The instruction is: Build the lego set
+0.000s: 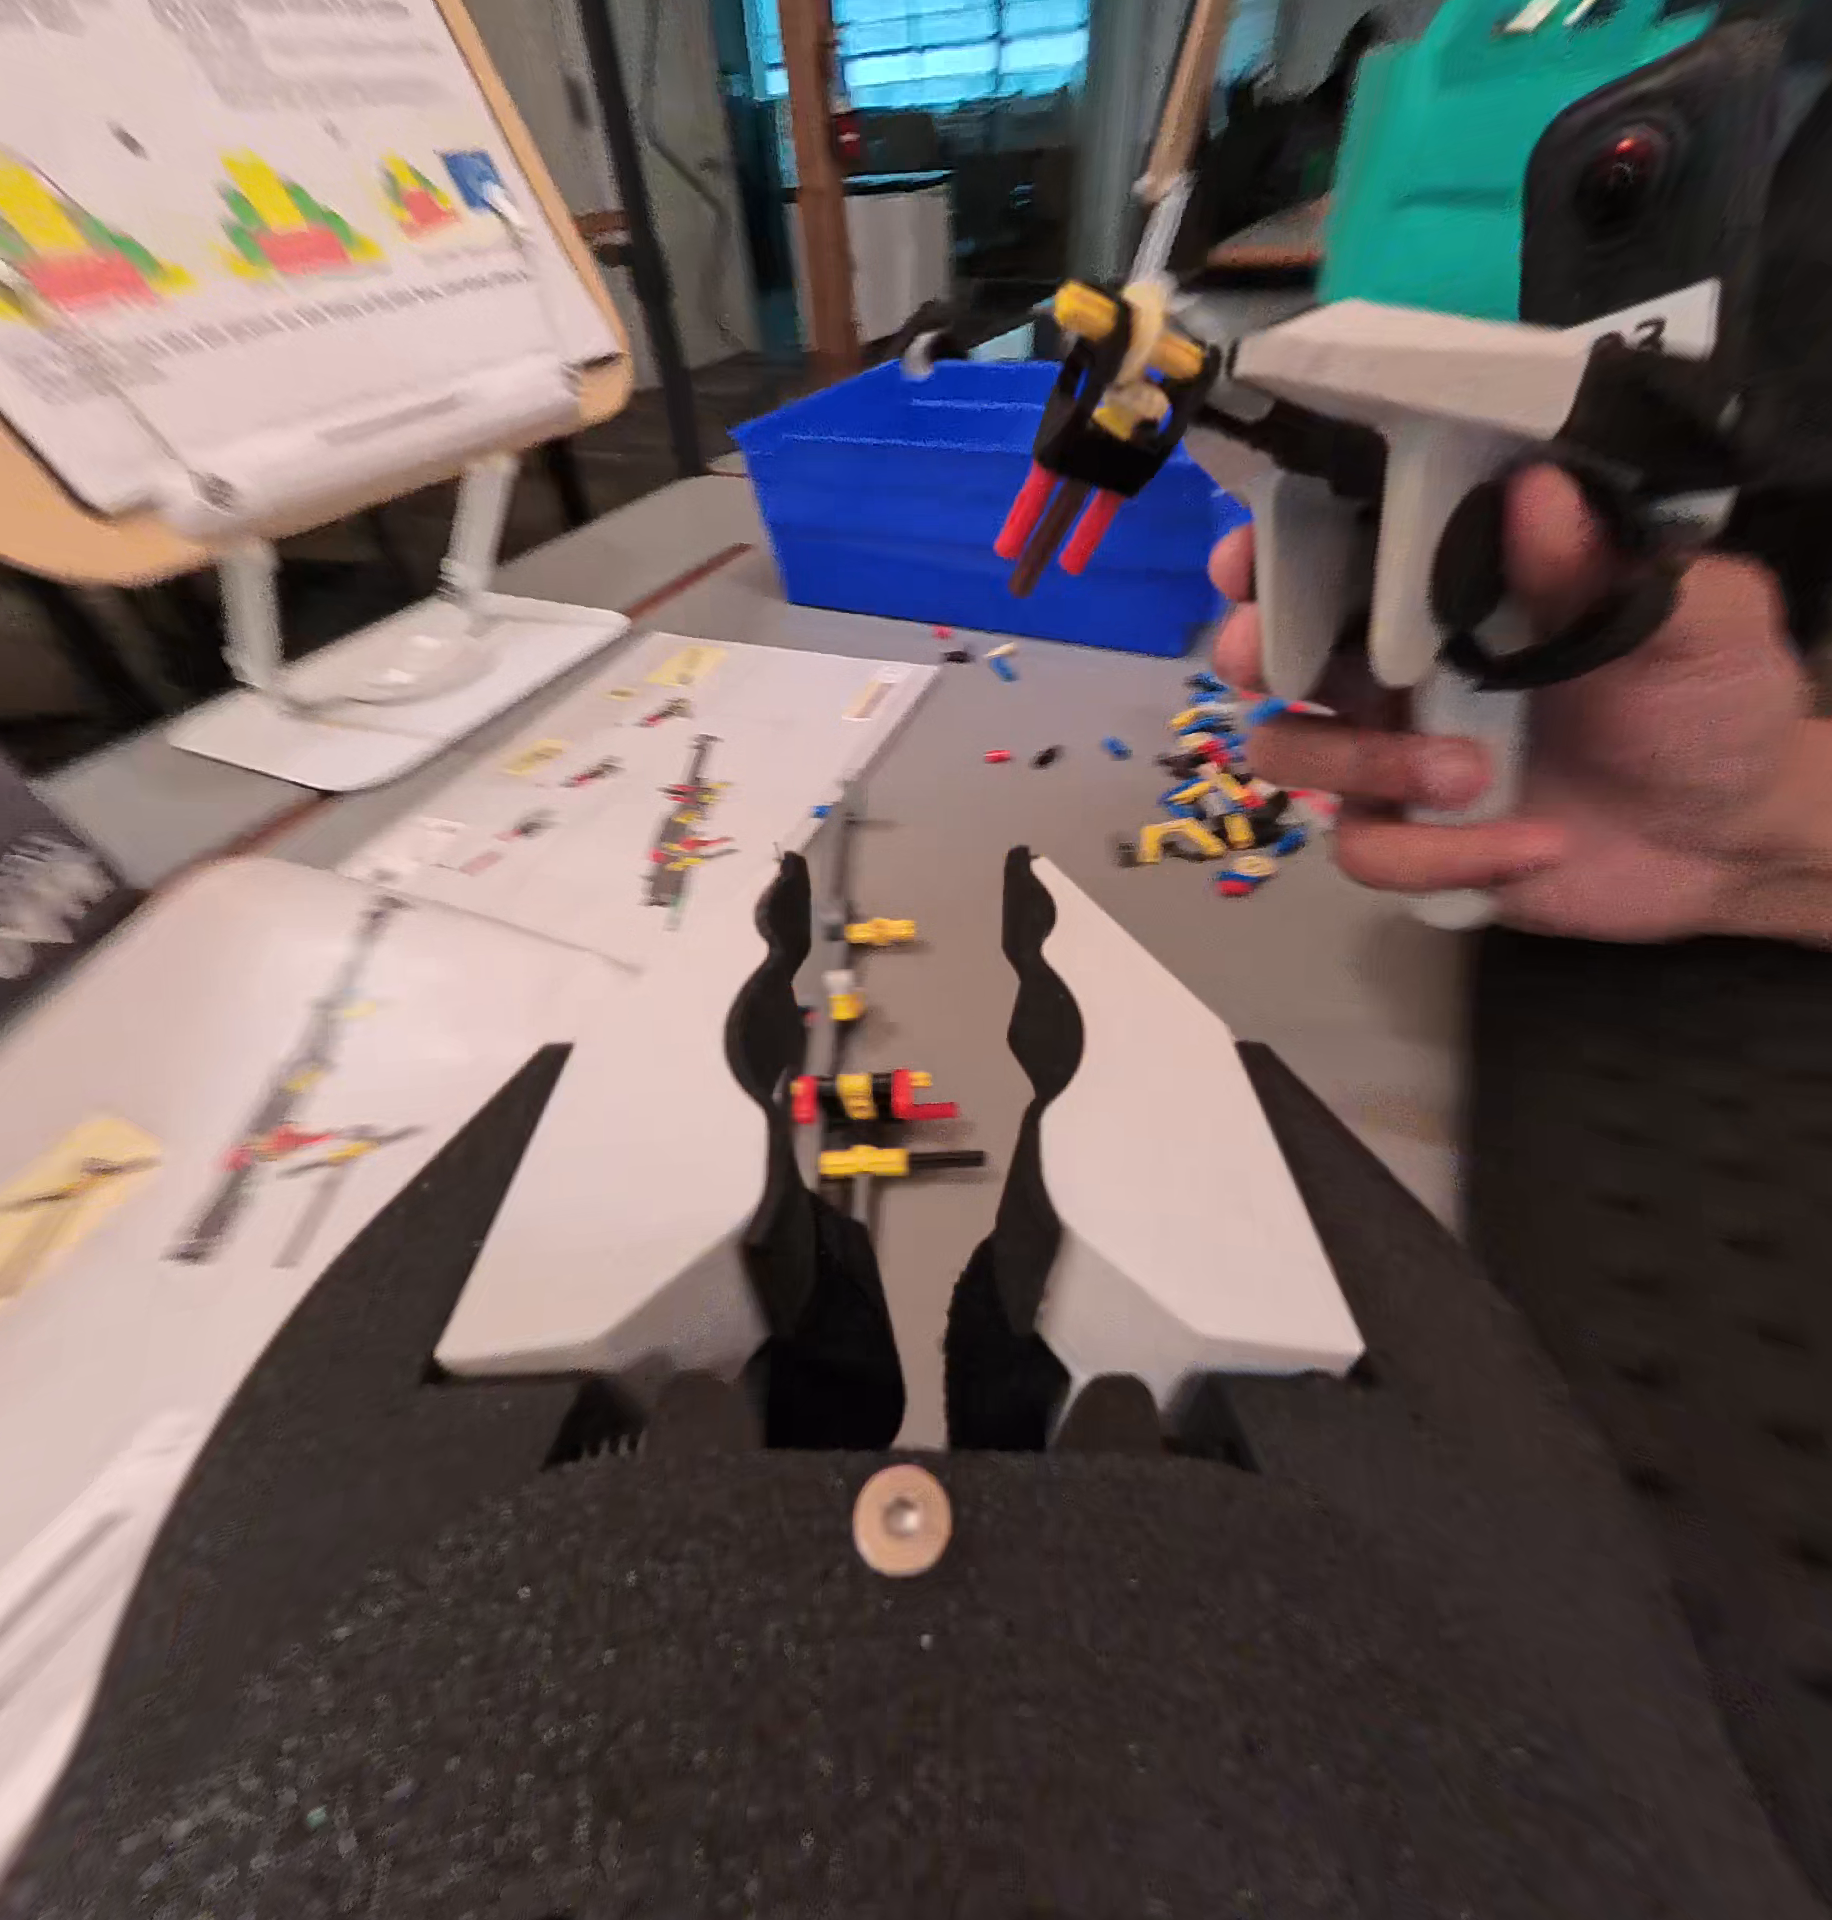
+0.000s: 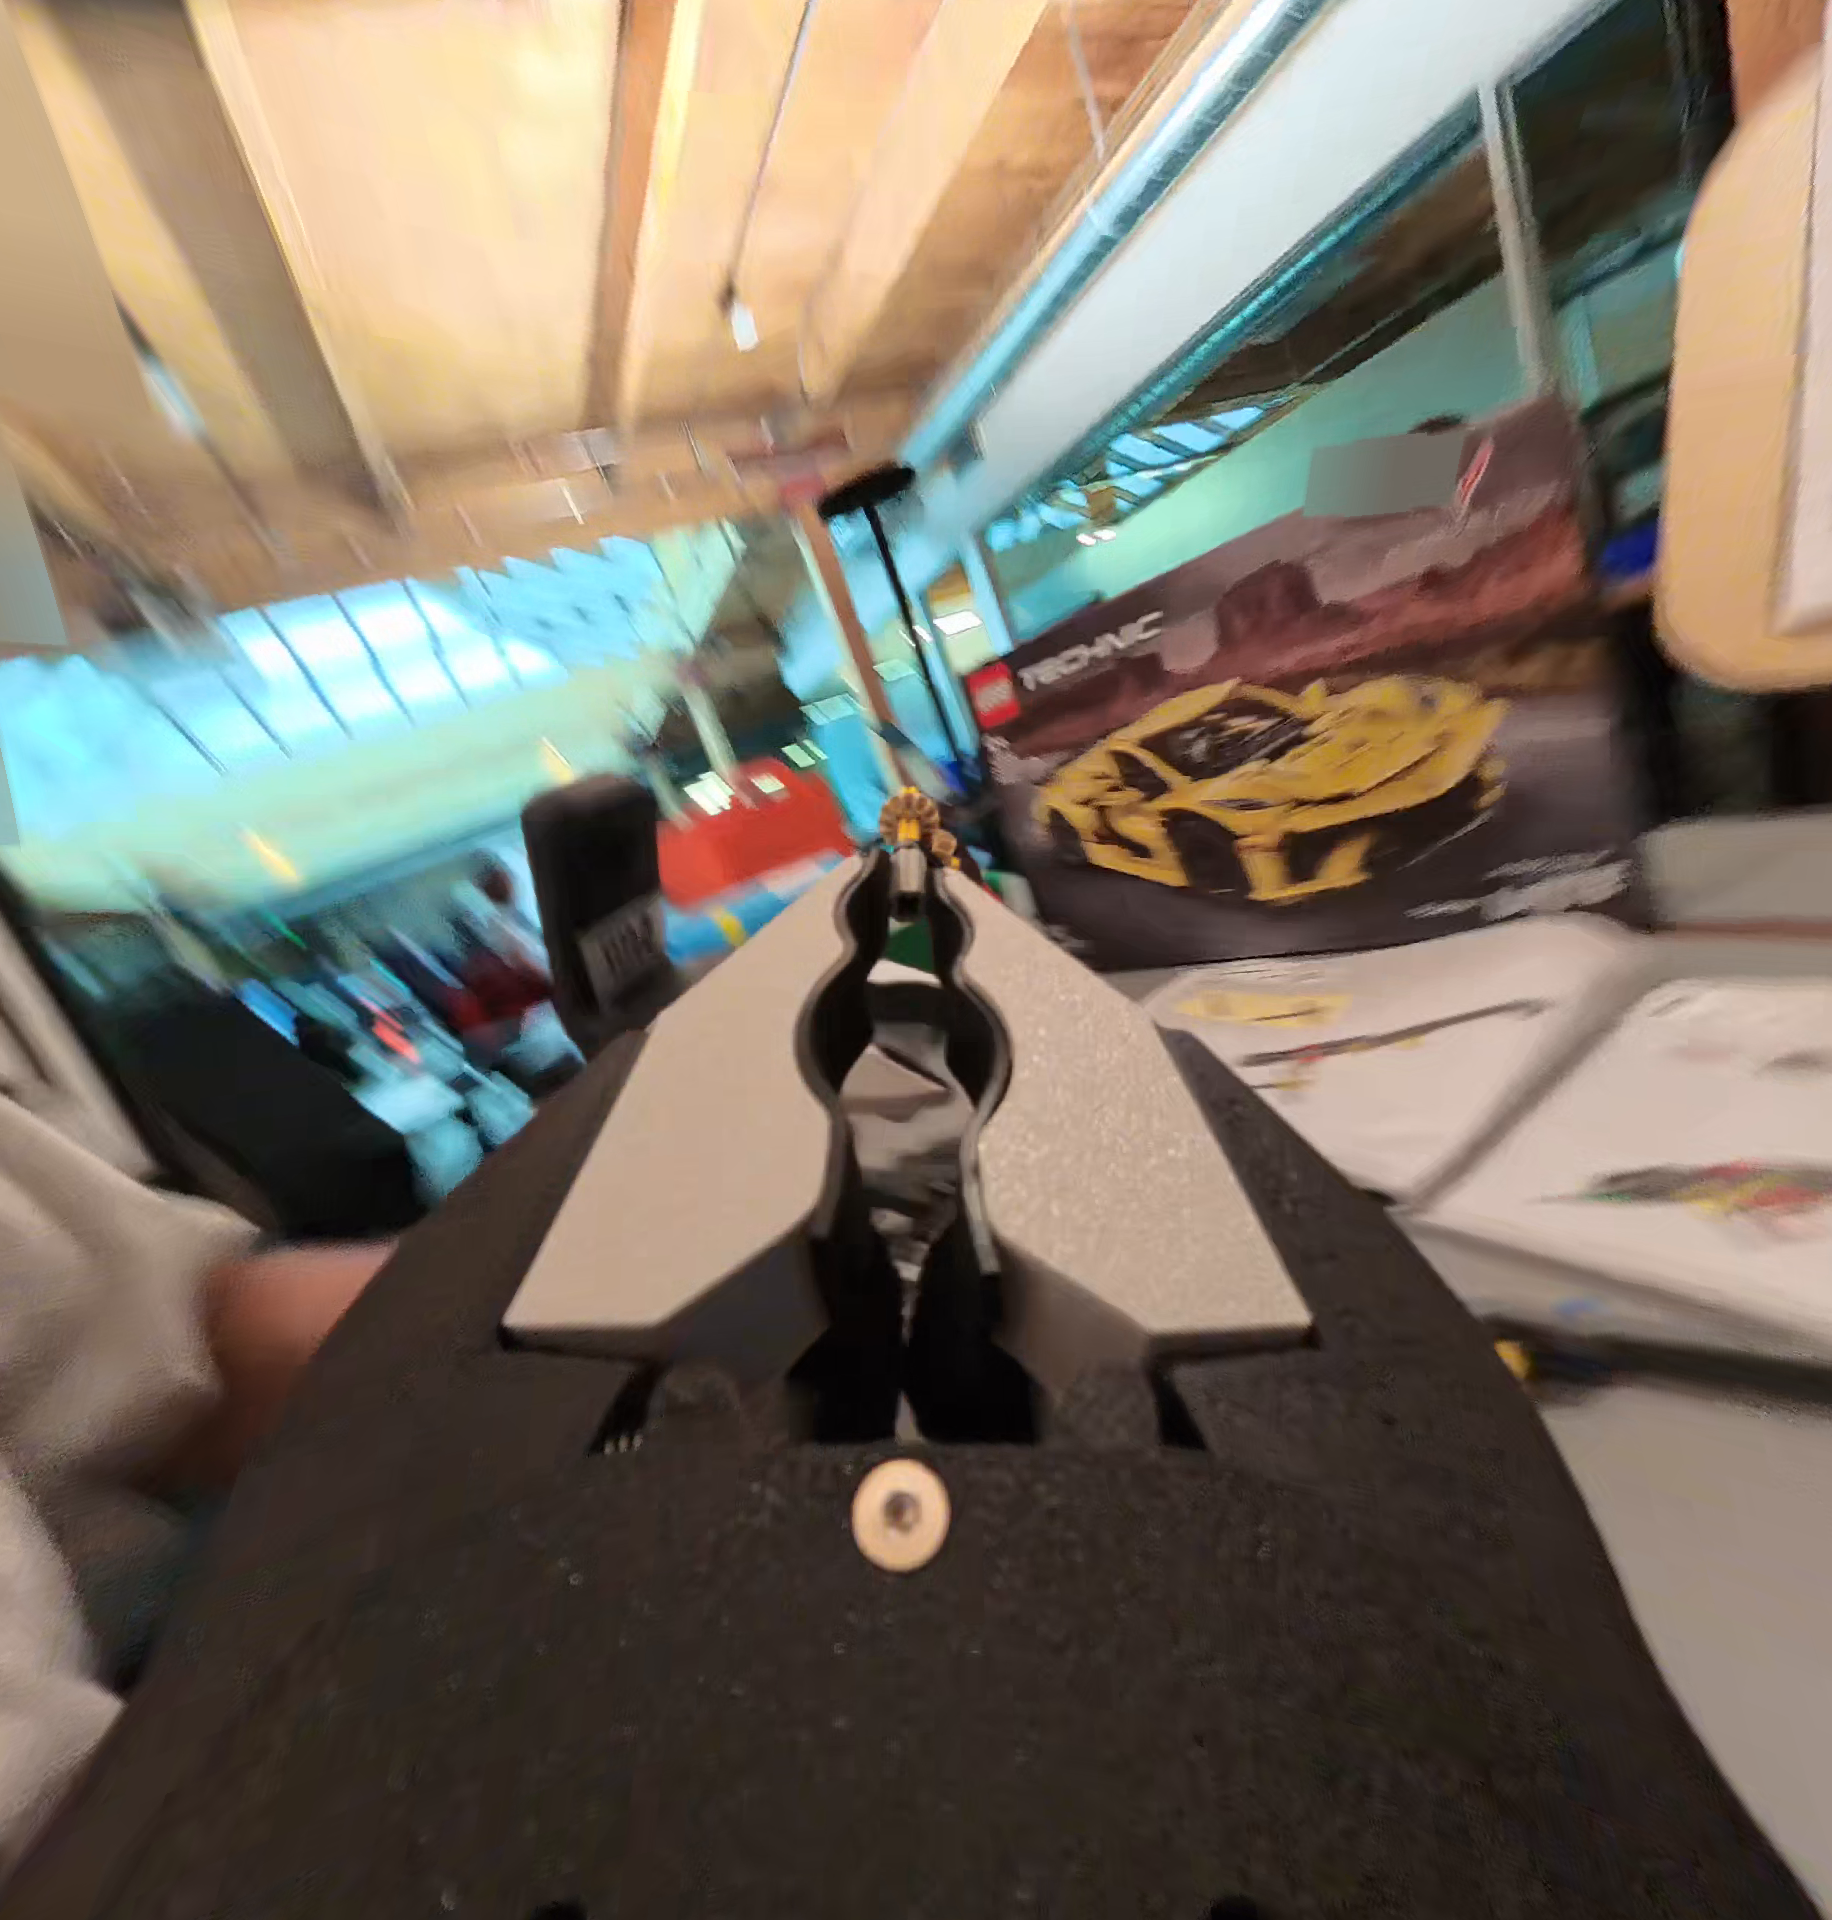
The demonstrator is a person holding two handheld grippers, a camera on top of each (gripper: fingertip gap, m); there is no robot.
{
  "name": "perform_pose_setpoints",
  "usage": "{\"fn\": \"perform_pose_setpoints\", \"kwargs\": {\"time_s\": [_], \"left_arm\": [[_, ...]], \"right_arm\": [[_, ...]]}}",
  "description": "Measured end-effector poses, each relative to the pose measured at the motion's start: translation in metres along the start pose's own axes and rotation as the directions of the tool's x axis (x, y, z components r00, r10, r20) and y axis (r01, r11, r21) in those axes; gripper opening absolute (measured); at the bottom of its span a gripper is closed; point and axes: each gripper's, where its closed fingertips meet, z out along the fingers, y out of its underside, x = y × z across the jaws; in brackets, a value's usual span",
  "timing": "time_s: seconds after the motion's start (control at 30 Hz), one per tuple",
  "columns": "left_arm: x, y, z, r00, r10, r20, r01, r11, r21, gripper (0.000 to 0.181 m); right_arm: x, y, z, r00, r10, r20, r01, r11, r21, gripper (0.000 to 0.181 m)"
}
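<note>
Right now my left tool (image 1: 901,883) hangs over the grey tabletop (image 1: 1151,935) with its two white, black-padded fingers spread apart and nothing between them. Through the gap I see a long, thin, partly built grey lego axle assembly (image 1: 847,997) lying flat on the tabletop, with yellow connectors threaded along it and a red-and-yellow cluster (image 1: 870,1096) toward its near end. At 9 o'clock from it lie the white, opened instruction booklet pages (image 1: 621,790), their edge just beside the assembly. Up at 1 o'clock my right tool (image 1: 1213,384) is lifted well clear of the tabletop, held by my right hand (image 1: 1577,748), and it is clamped on a small black lego sub-assembly with yellow connectors, a tan gear and two red pins (image 1: 1109,426) that point down and toward me. Behind that piece sits a blue plastic bin (image 1: 891,499) at 12 o'clock, and below my hand, at 2 o'clock, a loose scatter of small blue, yellow, red and black lego pieces (image 1: 1218,790) is spread on the tabletop. At 10 o'clock a tan board on a white stand (image 1: 299,312) carries a printed sheet. In my right wrist view, badly blurred, the fingers are pinched together at their tips on the sub-assembly (image 2: 910,847), with its tan gear showing just past them; at 2 o'clock stands a dark cardboard set box showing a yellow car (image 2: 1296,769).
</note>
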Motion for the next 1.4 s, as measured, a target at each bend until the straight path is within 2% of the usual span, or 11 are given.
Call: {"fn": "perform_pose_setpoints", "kwargs": {"time_s": [0.1, 0.23, 0.47, 0.53, 0.87, 0.93, 1.0, 1.1, 1.2, 1.27, 1.4], "left_arm": [[0.001, -0.008, 0.008, 0.965, 0.22, 0.141, -0.214, 0.975, -0.054, 0.042], [0.012, -0.026, 0.023, 0.884, 0.411, 0.221, -0.41, 0.911, -0.056, 0.043], [0.004, -0.036, 0.054, 0.94, 0.293, 0.173, -0.291, 0.956, -0.04, 0.043], [0.004, -0.039, 0.057, 0.95, 0.276, 0.144, -0.276, 0.961, -0.026, 0.025], [0.009, -0.044, 0.062, 0.926, 0.377, -0.008, -0.377, 0.925, -0.055, 0.023], [0.012, -0.037, 0.062, 0.923, 0.368, -0.11, -0.379, 0.92, -0.104, 0.022], [0.02, -0.022, 0.058, 0.913, 0.279, -0.297, -0.344, 0.919, -0.194, 0.022], [0.044, 0.005, 0.039, 0.79, 0.127, -0.6, -0.378, 0.871, -0.314, 0.022], [0.054, 0.048, 0.024, 0.632, 0.06, -0.773, -0.567, 0.716, -0.408, 0.022], [0.051, 0.075, 0.022, 0.542, 0.061, -0.838, -0.706, 0.574, -0.415, 0.022], [0.059, 0.101, 0.027, 0.379, 0.045, -0.924, -0.843, 0.428, -0.325, 0.022]], "right_arm": [[0.021, 0.001, -0.001, 0.938, 0.345, 0.029, -0.345, 0.928, 0.142, 0.005], [0.031, 0.003, 0.0, 0.905, 0.424, 0.031, -0.423, 0.891, 0.162, 0.005], [0.038, 0.01, 0.002, 0.873, 0.486, 0.032, -0.485, 0.861, 0.152, 0.005], [0.038, 0.01, 0.001, 0.862, 0.506, 0.045, -0.506, 0.848, 0.156, 0.005], [0.043, 0.011, -0.005, 0.815, 0.576, 0.064, -0.578, 0.799, 0.167, 0.005], [0.043, 0.018, -0.006, 0.853, 0.522, 0.003, -0.519, 0.849, 0.099, 0.005], [0.041, 0.019, -0.011, 0.92, 0.386, -0.076, -0.386, 0.923, 0.013, 0.024], [0.048, 0.014, -0.027, 0.977, -0.002, -0.213, -0.031, 0.988, -0.15, 0.033], [0.059, 0.019, -0.046, 0.917, -0.286, -0.279, 0.204, 0.935, -0.289, 0.029], [0.058, 0.02, -0.052, 0.916, -0.278, -0.289, 0.192, 0.937, -0.293, 0.027], [0.063, 0.018, -0.057, 0.897, -0.316, -0.309, 0.22, 0.925, -0.308, 0.025]]}}
